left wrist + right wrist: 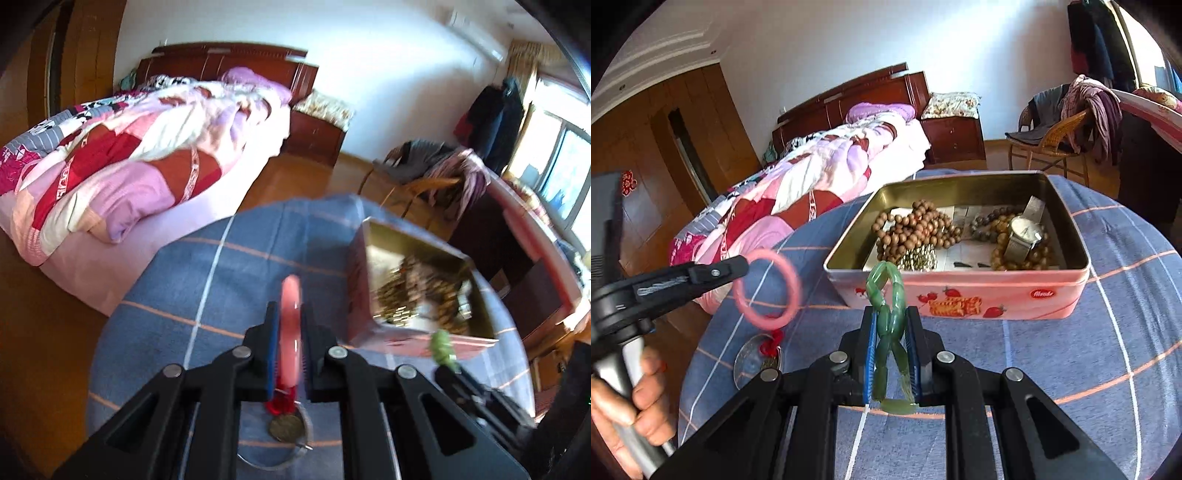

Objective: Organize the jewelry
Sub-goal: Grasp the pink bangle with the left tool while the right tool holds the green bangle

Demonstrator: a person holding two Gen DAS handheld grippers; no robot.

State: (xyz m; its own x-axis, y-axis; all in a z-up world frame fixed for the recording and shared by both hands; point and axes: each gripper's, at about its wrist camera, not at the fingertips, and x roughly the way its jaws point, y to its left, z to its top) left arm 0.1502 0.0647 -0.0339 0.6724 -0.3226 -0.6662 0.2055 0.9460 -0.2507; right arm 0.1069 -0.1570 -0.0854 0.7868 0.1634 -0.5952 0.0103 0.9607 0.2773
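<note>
My left gripper point(290, 315) is shut on a pink bangle point(291, 325), held edge-on above the table; in the right wrist view the pink bangle point(767, 289) hangs from the left gripper point(738, 264), left of the tin. My right gripper point(891, 321) is shut on a green jade bracelet point(888, 314), just in front of the pink biscuit tin point(960, 295). The tin holds wooden bead strands point(916, 229) and a silver watch point(1025, 234). The tin also shows in the left wrist view point(399, 288), with the green bracelet point(441, 345) beside it.
A coin pendant with red cord point(286, 424) and a thin metal bangle point(755, 360) lie on the blue checked tablecloth point(1108, 332) below the left gripper. A bed point(129, 155), a wicker chair point(1060, 136) and a nightstand point(955, 136) stand beyond the table.
</note>
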